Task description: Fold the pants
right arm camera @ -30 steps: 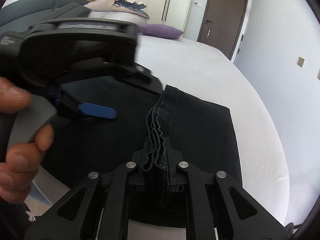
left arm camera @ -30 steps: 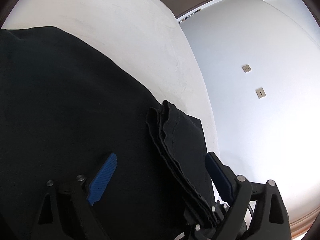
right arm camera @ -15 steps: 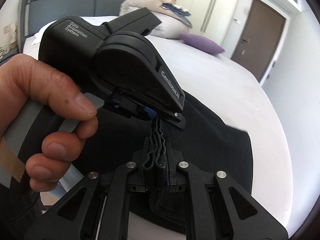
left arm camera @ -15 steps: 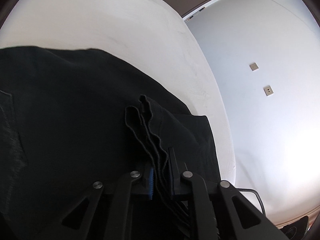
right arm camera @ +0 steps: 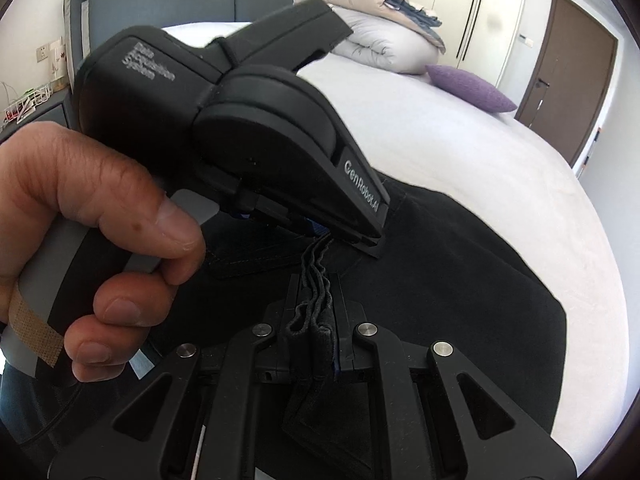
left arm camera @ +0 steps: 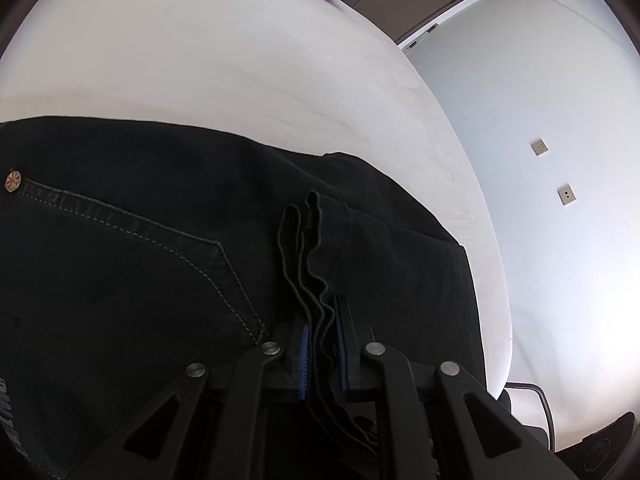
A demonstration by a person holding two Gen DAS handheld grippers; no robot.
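A: How far is the fold taken?

B: The pants [left arm camera: 140, 280] are laid on the bed [left arm camera: 220, 60], partly folded — a stacked hem edge is clamped in both the left claw [left arm camera: 322, 354] and the right claw [right arm camera: 314, 320]. The final fold is judged not yet laid down.

A: Any writing?

B: "GenRobot.AI" is read on the left tool; other print is blurred.

Black pants [left arm camera: 160, 280] on white bed [left arm camera: 200, 60]; purple pillow [right arm camera: 468, 87].

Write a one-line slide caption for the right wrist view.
Both grippers, right gripper and left gripper, pinch the stacked hem edges of black pants lying on a white bed.
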